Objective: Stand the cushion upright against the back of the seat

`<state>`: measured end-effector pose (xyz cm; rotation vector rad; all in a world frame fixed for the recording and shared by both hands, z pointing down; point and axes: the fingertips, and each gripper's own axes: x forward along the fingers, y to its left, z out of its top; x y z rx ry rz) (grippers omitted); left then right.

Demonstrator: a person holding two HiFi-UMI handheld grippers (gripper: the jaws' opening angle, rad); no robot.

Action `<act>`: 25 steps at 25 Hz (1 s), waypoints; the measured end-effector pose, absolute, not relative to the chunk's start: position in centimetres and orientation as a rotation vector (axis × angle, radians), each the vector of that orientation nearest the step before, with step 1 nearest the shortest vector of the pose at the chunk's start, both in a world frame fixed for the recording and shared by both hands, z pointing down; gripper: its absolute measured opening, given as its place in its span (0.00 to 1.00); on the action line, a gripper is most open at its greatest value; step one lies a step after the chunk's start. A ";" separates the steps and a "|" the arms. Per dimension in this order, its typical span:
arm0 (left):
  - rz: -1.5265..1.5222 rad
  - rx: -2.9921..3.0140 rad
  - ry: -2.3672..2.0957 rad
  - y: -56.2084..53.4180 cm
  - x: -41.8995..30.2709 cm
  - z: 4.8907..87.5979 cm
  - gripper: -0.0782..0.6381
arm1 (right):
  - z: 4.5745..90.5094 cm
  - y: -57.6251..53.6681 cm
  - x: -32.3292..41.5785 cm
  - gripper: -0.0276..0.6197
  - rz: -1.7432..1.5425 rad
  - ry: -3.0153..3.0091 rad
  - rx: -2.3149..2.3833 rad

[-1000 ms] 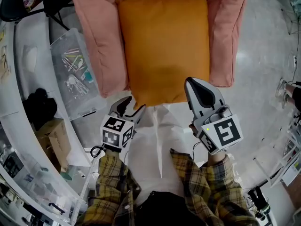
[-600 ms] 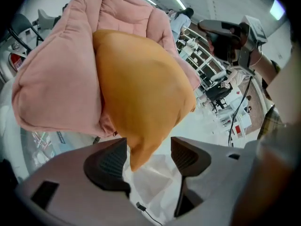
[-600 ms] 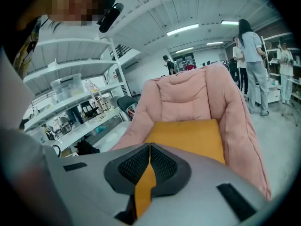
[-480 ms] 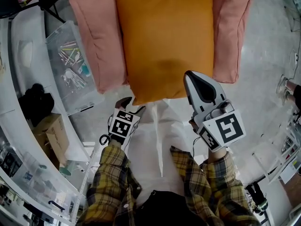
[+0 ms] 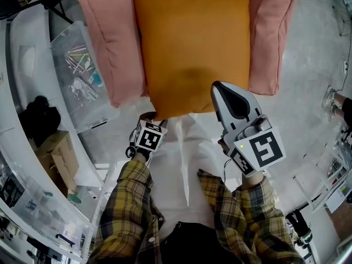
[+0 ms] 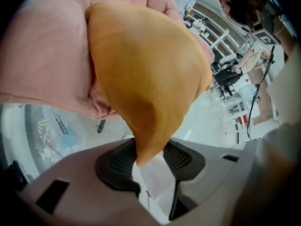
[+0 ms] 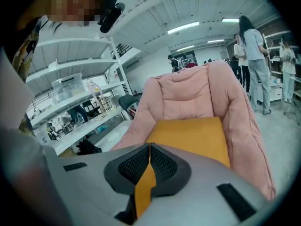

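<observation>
Pink seat [image 5: 118,48] at 12 o'clock. Orange cushion [image 5: 190,43] lies flat on it, long axis 12–6, near edge toward 6. Right gripper [image 5: 216,88] slopes down, clenched on the near right edge. Left gripper [image 6: 149,150] points steeply down at the 7 o'clock corner. Its jaws have just been closing, with the corner between them but not pinched.

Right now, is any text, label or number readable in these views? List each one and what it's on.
No readable text in any view.
Left marker cube and right marker cube: black-and-white square codes, not lettering.
Clear bin: anything printed on its contents is too small to read.
Cardboard box: no legible print.
Cushion and seat: plain, no print.
</observation>
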<state>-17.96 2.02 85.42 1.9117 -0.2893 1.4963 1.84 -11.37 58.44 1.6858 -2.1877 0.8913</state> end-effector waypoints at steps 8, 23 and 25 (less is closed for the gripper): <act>1.463 1.933 -0.323 1.5 -17.4 84.8 0.21 | 58.3 -11.4 1.7 0.07 0.882 -2.191 1.681; 1.295 1.825 -0.363 1.7 -17.0 79.6 0.16 | 55.0 -9.9 1.4 0.07 0.868 -2.204 1.694; 1.258 1.809 -0.372 2.1 -17.1 78.2 0.15 | 54.5 -9.5 1.6 0.07 0.879 -2.199 1.711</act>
